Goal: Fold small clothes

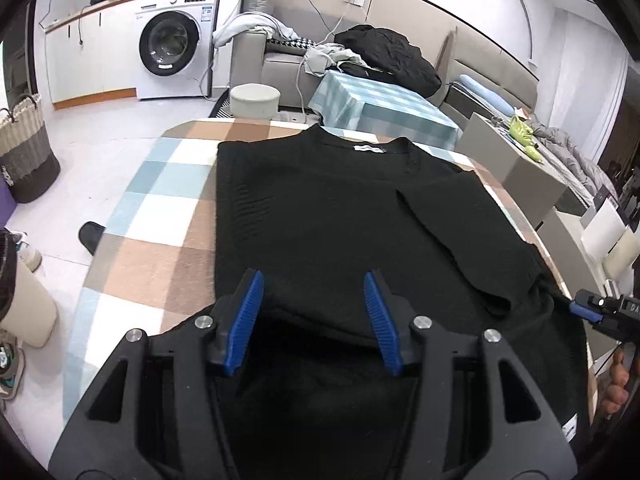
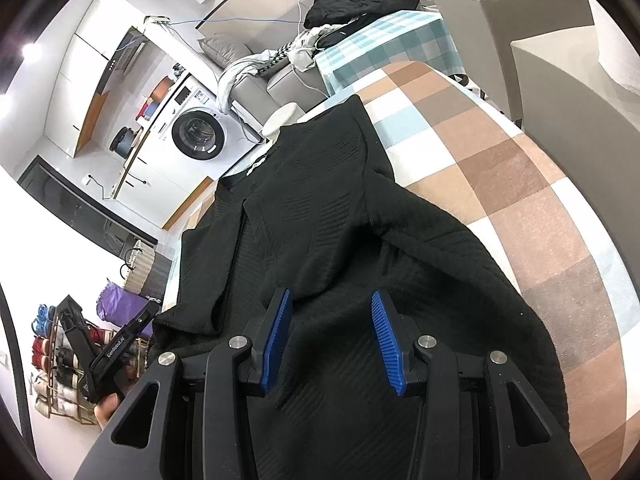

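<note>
A black knit sweater (image 1: 320, 216) lies flat on the checked tablecloth (image 1: 160, 216), its neck with a white label (image 1: 370, 148) at the far side. One sleeve (image 1: 452, 240) is folded across the front. My left gripper (image 1: 314, 284) hovers over the near hem, open, with no cloth pinched between its blue pads (image 1: 250, 304). My right gripper (image 2: 331, 300) is open too, over the sweater (image 2: 304, 208) at its right side. It also shows at the sweater's right edge as the right gripper (image 1: 588, 308). A hand holds the left gripper (image 2: 108, 344) at the table's left.
Beyond the table are a round stool (image 1: 254, 100), a washing machine (image 1: 176, 40), a sofa with loose clothes (image 1: 384, 52) and a second checked table (image 1: 380, 108). A woven basket (image 1: 24, 152) stands on the floor at left. Grey boxes (image 1: 516, 160) stand at right.
</note>
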